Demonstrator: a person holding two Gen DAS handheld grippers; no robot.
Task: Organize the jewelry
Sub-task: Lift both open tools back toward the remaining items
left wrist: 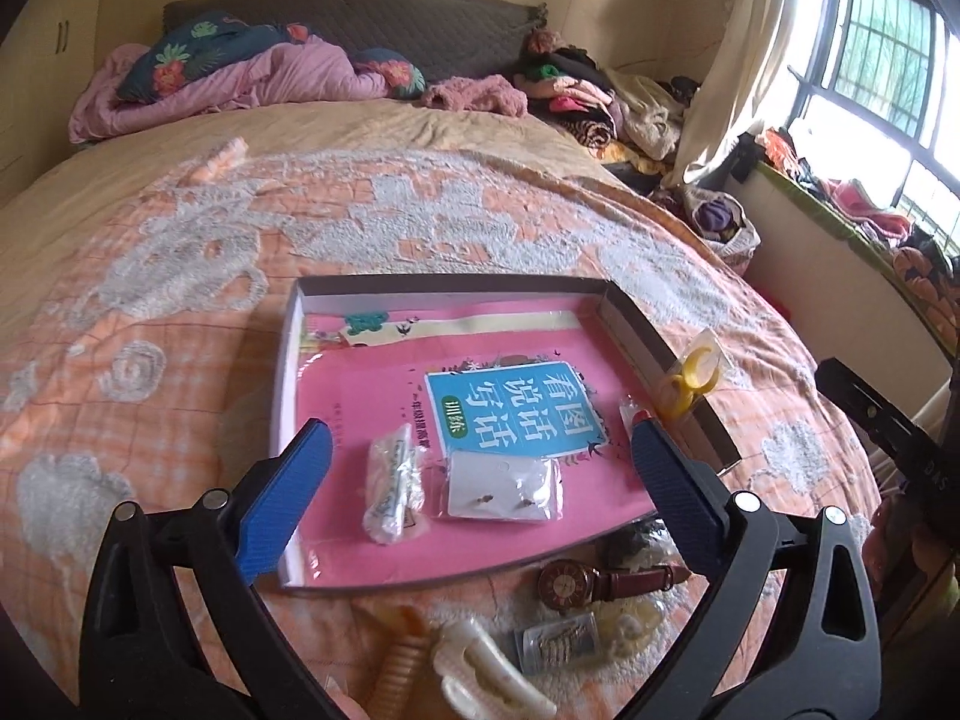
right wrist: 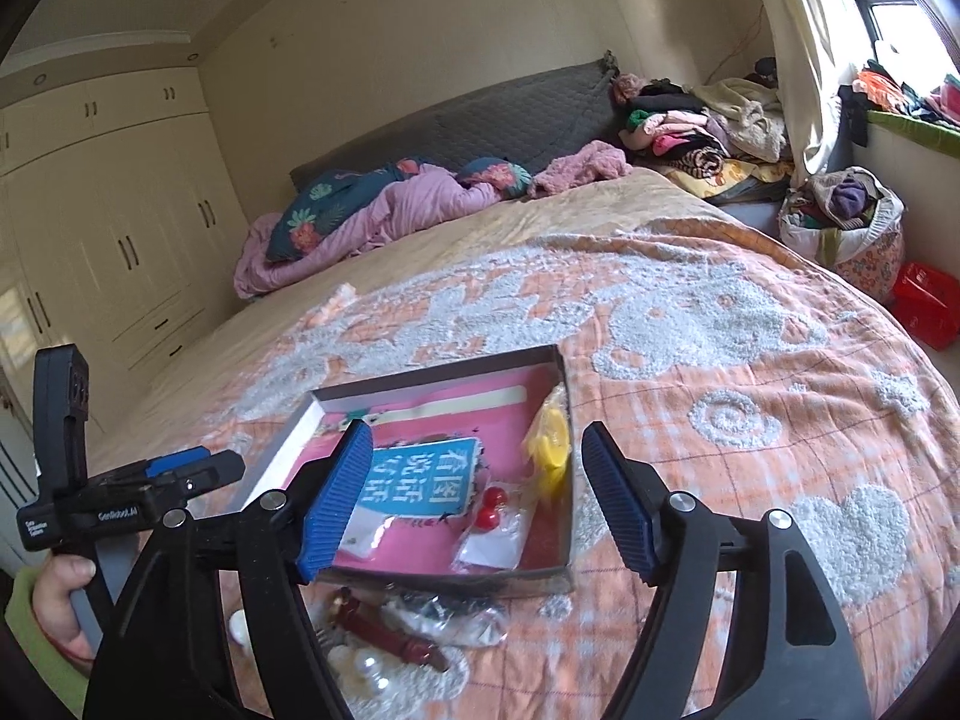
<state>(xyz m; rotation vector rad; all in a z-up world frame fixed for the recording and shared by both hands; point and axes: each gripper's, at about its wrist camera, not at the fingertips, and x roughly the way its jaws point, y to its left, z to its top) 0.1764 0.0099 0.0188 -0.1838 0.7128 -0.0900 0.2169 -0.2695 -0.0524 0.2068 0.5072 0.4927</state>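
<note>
Left wrist view: a shallow open cardboard box [left wrist: 288,360] with a pink booklet [left wrist: 360,396] inside is seen on the orange patterned bedspread [left wrist: 150,360].

Both the left gripper [left wrist: 480,444] and the right gripper [right wrist: 474,450] are held wide open, with nothing gripped. In the box, left to right, one crumpled clear packet [left wrist: 393,495], one clear bag with two small earrings [left wrist: 504,489] and one yellow ring-shaped piece in plastic [left wrist: 696,369] are counted. One brown leather-strap wristwatch [left wrist: 594,582] lies just outside the near edge.
</note>
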